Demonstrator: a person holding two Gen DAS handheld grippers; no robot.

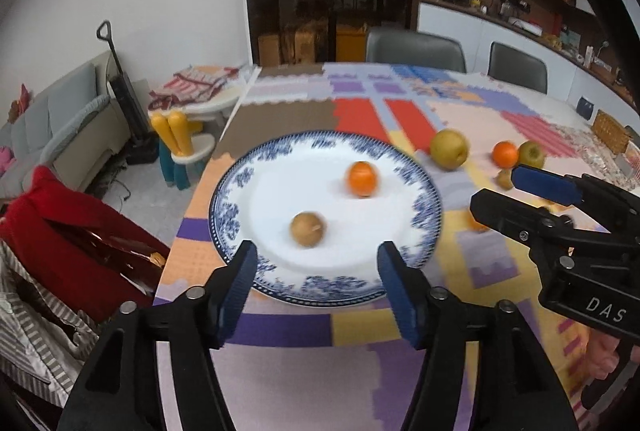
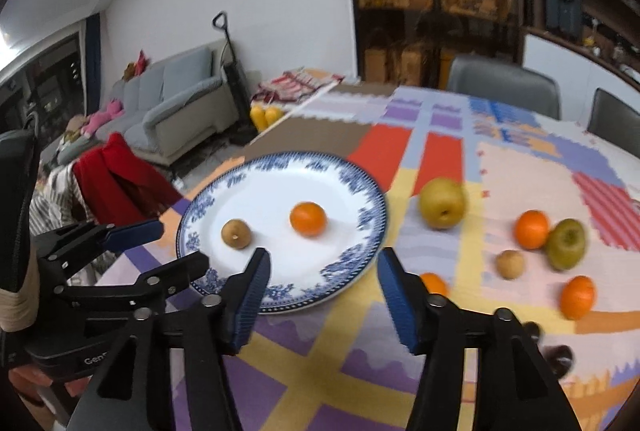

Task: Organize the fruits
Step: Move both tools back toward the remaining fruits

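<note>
On the near-left part of the patchwork tablecloth [image 2: 320,363] sits the blue-and-white plate [image 2: 360,187], holding two fruits: a small brown fruit [image 2: 236,233] near-left and an orange [image 2: 308,218] closer to centre, well apart from each other.

Both tongs are released. Left gripper [image 1: 316,263] hangs over the plate's near rim, jaws apart, nothing between them. Right gripper [image 2: 322,269] same: jaws apart, empty, over the plate's near-right edge.

Loose fruit still on the cloth, right of the plate:
- large yellow-green pear [image 2: 442,203], just beside the plate's right rim
- second orange [image 2: 531,229] touching a green apple [image 2: 566,243], further right
- another small brown fruit [image 2: 510,264], near those two
- third orange [image 2: 577,296], nearest on the far right
- fourth orange [image 2: 434,283], partly hidden behind the right gripper's finger

Handling, my read: all round, firm, light, smooth-skinned, so they roll and may squirt out of a pinch. Grab across the widest middle, pads either side, moderate squeeze. Pear is widest, needs jaws nearly full open. Small brown ones are easy but skittish.

Plate looks ceramic: fragile, slick glaze, fruit will roll on it. Set down, don't drop. Plenty of room left on it.
</note>
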